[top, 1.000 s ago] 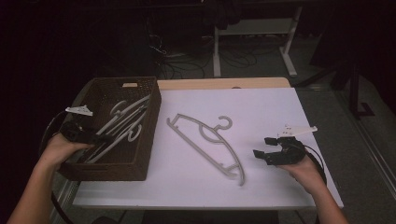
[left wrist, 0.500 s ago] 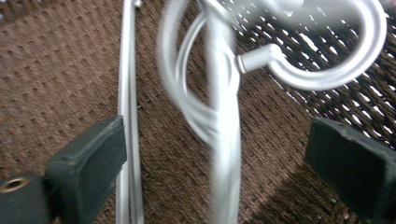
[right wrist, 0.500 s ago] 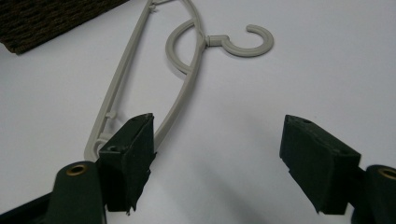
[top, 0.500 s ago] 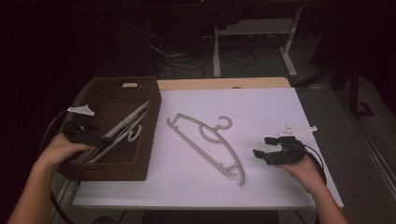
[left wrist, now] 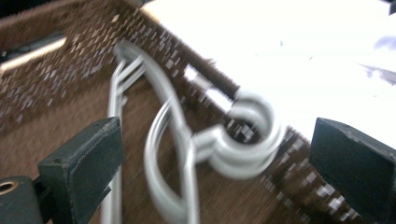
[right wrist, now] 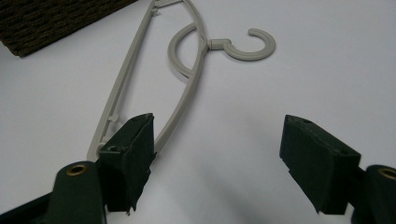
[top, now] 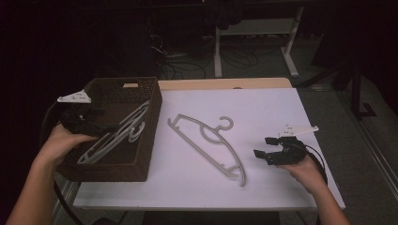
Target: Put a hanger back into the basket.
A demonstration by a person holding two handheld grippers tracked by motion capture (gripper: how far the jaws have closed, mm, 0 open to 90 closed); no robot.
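Left edge: we log the left gripper (top: 101, 127), held in the person's left hand (top: 61, 143) above the near-left part of the basket (top: 149, 140). In the left gripper view its two black jaws stand wide apart; they have just been opening, and nothing is pressed between the pads. The hangers lie below and beyond them, not gripped.

Next: we list one dark brown woven basket, rectangular, standing on the left end of the table, its right wall just beside the white sheet.

Inside it: we count a bundle of grey hangers (top: 117, 136) lying slantwise on the basket floor, long ends toward the near-left corner, hooks toward the right wall. In the left gripper view the hooks (left wrist: 252, 140) overlap in a stack against that wall; how many lie there we cannot tell.

Centre: we enter one white table (top: 263, 187), and on it one loose grey hanger (top: 206, 145) lying flat and diagonal, hook toward the far side, well apart from the basket.

Right: we log the right gripper (top: 268, 152), in the person's right hand (top: 307, 171), low over the table near the loose hanger's near end. Its jaws are parted and hold nothing; in the right gripper view one jaw sits in front of that hanger's tip.
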